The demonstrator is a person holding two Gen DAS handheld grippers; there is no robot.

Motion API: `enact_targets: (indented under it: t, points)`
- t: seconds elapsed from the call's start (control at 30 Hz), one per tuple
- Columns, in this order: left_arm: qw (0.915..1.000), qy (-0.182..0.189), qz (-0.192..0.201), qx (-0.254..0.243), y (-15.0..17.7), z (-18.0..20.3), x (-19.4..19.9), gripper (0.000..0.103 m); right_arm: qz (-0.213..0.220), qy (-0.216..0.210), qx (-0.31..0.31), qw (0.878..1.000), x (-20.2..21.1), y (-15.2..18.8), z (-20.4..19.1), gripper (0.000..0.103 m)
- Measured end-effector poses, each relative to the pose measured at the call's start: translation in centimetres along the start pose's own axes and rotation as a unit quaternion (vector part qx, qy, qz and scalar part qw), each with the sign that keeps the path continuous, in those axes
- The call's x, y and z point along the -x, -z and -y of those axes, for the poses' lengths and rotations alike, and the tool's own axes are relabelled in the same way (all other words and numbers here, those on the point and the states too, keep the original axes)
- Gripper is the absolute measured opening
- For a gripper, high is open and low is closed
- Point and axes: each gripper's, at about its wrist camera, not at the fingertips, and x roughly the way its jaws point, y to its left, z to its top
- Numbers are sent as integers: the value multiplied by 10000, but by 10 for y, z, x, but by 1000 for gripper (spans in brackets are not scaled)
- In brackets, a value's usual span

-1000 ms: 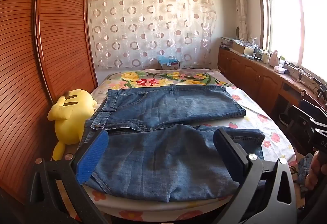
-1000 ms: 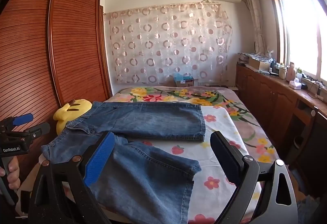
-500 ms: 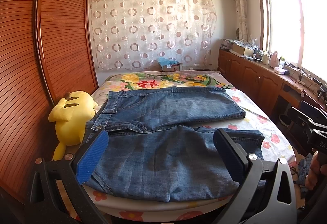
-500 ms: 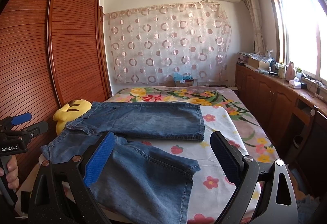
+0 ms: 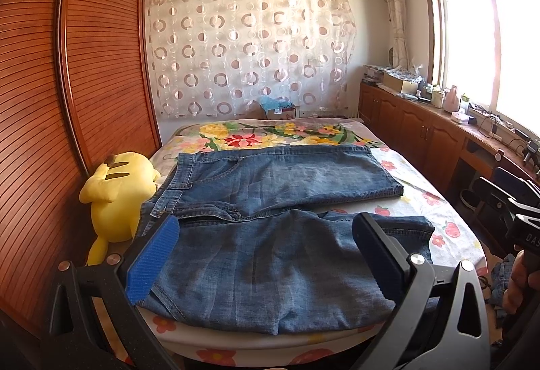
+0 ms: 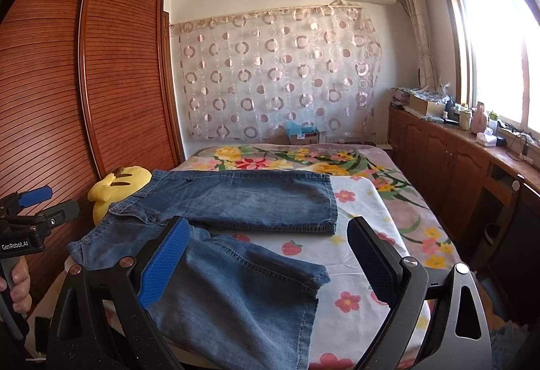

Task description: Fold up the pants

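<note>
Pants (image 5: 270, 235) lie spread flat across the near end of the bed (image 5: 449, 201), denim, with both legs running crosswise to my line of sight: waistband to my left, hems to my right. Nearest me, both tools hang short of the mattress edge. My left gripper (image 5: 266, 255) has its jaws spread wide and holds nothing; the near leg fills the gap between its fingers, and the waistband sits just beyond its blue pad. My right gripper (image 6: 266, 258) is equally wide apart and empty, with the near leg's hem (image 6: 314, 289) lying between its fingers, closer to the right one.

So the long axis of the near leg runs from one tool to the other, left tool nearer the waist, right tool nearer the cuff. I judge the fold not yet begun; the likely opening is to pinch the near leg at both ends and carry it away from me onto the far leg (image 6: 253, 201).

Farther back, a yellow plush toy (image 5: 118, 188) rests beside the waistband against the wooden wardrobe (image 5: 101, 66).
</note>
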Motion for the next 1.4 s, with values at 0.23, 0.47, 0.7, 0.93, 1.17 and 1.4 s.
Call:
enact_targets:
  t: [0.23,0.47,0.7,0.93,1.17,1.4]
  points:
    - [10000,-3,7,-1,0,0,0,103,22,-4,0,10000,1,0,0,95]
    - [10000,-6,12,-1,0,0,0,103,29,-6,10,10000,1,0,0,95]
    - [10000,-9,23,-2,0,0,1,103,31,-3,6,10000,1,-1,-1,95]
    - [10000,-8,30,-8,0,0,1,103,33,-5,4,10000,1,-1,0,95]
    - [10000,-6,33,-7,0,0,1,103,36,-2,3,10000,1,-1,-1,95]
    - [10000,-9,36,-9,-3,3,4,103,40,3,3,10000,1,-1,-1,95]
